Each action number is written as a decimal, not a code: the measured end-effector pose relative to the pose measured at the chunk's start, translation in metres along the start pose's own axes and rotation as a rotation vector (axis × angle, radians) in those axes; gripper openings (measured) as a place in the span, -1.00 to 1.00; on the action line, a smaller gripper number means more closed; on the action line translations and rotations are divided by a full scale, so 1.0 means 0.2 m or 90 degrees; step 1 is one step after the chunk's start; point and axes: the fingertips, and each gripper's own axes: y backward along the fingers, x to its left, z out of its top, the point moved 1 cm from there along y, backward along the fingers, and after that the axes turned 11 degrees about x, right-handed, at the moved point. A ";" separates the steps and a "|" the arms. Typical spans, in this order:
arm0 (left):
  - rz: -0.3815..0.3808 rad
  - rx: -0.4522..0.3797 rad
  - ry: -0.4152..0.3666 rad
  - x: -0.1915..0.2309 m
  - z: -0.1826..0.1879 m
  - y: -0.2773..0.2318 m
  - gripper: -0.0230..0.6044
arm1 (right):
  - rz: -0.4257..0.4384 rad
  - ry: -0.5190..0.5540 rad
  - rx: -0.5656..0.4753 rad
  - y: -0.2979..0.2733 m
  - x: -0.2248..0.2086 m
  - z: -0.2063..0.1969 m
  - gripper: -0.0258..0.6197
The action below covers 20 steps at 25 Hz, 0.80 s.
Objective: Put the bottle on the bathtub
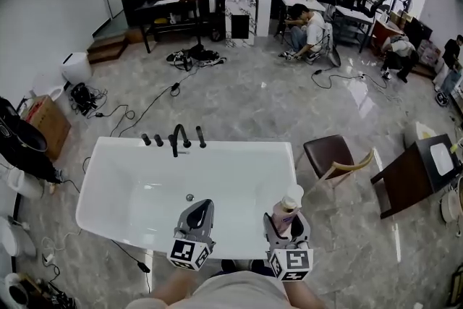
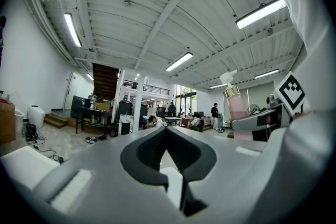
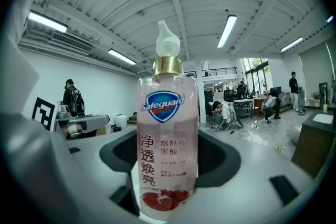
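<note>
Where the bathtub's [image 1: 108,177] near edge meets its right edge, the bottle [image 1: 288,210] stands upright just inside that corner, held up by the right gripper [image 1: 287,228]. It is a clear bottle of pink soap with a gold collar, a white pump top and a blue shield label. In the right gripper view the two dark jaws press against its lower body from either side, and the pump points up toward the ceiling lights. Whether its base touches the tub I cannot tell.

Beside it, over the middle of the near edge, the left gripper [image 1: 197,217] hangs with its jaws brought together at the tips and nothing between them. The two grippers are near each other but apart.

Inside the white tub a small drain [image 1: 189,197] sits on the floor, and a black tap [image 1: 177,137] stands at the middle of the far edge. Off the right edge a brown chair [image 1: 333,155] stands on the marble floor, with a dark table [image 1: 412,174] beyond it. Cables [image 1: 145,108] trail past the far left corner, and further back a person [image 1: 307,29] sits on the floor.
</note>
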 end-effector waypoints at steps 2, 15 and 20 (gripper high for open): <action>0.005 -0.002 0.001 0.02 0.02 -0.02 -0.90 | 0.006 -0.002 0.001 -0.04 0.00 0.01 0.04; 0.040 0.031 0.021 0.10 -0.06 -0.21 -0.90 | 0.041 0.010 0.017 -0.33 -0.11 0.06 0.04; 0.047 0.044 0.018 0.15 -0.17 -0.36 -0.90 | 0.055 0.010 0.035 -0.56 -0.20 -0.08 0.04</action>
